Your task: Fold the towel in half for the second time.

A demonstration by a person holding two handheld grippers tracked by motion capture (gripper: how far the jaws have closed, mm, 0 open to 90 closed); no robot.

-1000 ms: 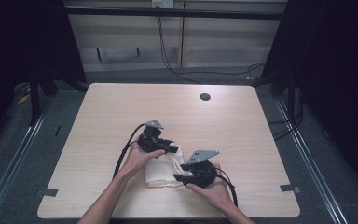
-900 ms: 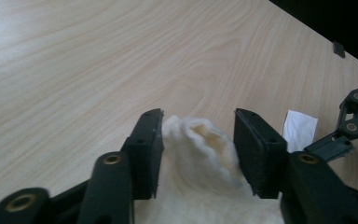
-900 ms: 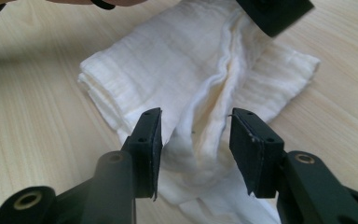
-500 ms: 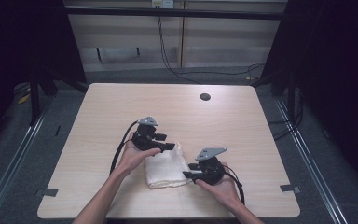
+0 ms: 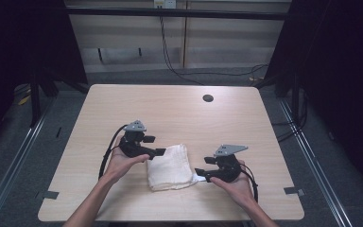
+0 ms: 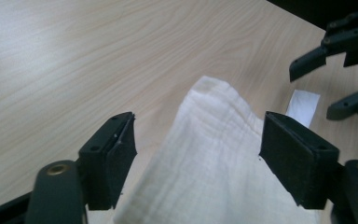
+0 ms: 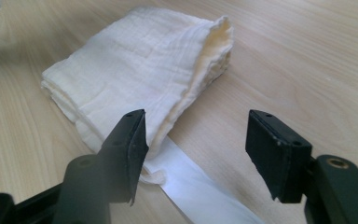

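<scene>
Letting go seems the step in hand: left gripper (image 5: 157,152) and right gripper (image 5: 201,174) have just been opening, jaws spread, flanking the folded cream cloth (image 5: 169,166) lying near the table's (image 5: 179,111) front edge; next, probably withdrawing clear.

A pale wooden desk (image 5: 170,104) with rounded corners has a small dark round hole (image 5: 208,98) near its far edge. Grey floor (image 5: 23,156) surrounds it. Beyond, a light panelled wall (image 5: 137,42) carries hanging cables (image 5: 170,52); the sides are dark, perhaps curtains.
</scene>
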